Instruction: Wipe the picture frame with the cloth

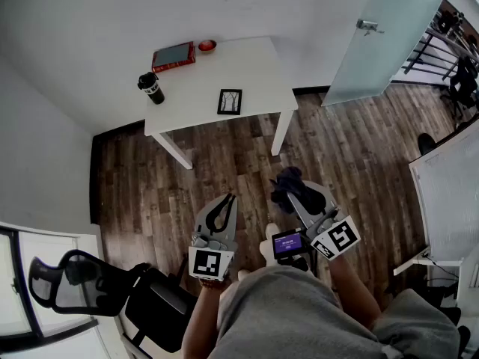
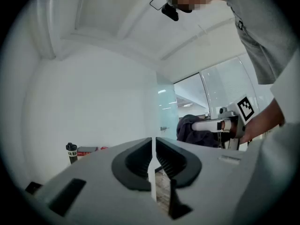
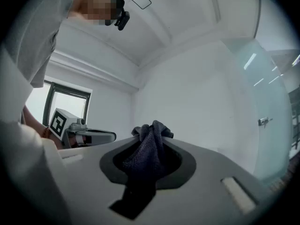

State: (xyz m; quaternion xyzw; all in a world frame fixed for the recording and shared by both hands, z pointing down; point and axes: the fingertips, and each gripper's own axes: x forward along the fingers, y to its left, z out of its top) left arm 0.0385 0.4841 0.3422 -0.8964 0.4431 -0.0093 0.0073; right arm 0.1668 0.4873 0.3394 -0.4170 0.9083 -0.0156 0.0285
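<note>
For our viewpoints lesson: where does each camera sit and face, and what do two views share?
Head view: on the head, steeply down at table and picture frame; torso, left gripper, right gripper show.
Left gripper view: rides that gripper, level along shut jaws; forearm shows.
Right gripper view: rides that gripper, along jaws shut on cloth; shirt shows.
Shared: each gripper view shows the other gripper.

Small office room, plainly furnished

Bare white walls [image 1: 75, 21] meet a dark wood-plank floor [image 1: 224, 170]. A white counter [image 1: 254, 62] stands against the wall and a black mesh swivel chair [image 1: 75, 275] sits in one corner. A frosted glass door [image 1: 385, 43] with a metal handle [image 1: 367, 27] stands beside more black office chairs [image 1: 460, 84] beyond.
</note>
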